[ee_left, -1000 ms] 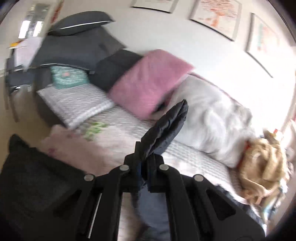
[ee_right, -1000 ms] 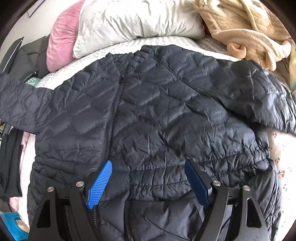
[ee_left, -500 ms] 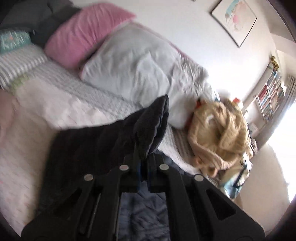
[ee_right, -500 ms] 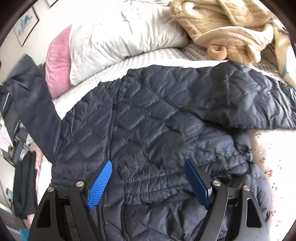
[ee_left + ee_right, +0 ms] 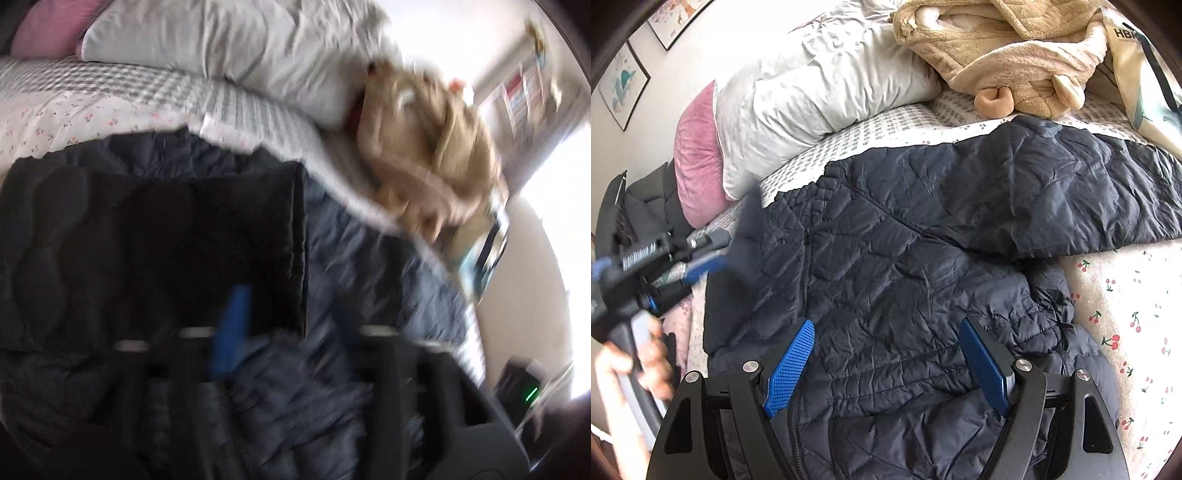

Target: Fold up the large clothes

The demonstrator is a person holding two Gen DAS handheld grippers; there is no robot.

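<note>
Both grippers, left (image 5: 284, 332) and right (image 5: 886, 363), hover wide-jawed over the jacket (image 5: 923, 266).

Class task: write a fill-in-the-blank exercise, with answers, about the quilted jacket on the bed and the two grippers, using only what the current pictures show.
1. The dark navy quilted jacket lies spread on the ____.
2. The right gripper hovers above the jacket with its jaws ____.
3. The white pillow lies next to a velvety cushion coloured ____.
4. The left gripper is at the jacket's ____ sleeve.

Answers: bed; open; pink; left
</note>
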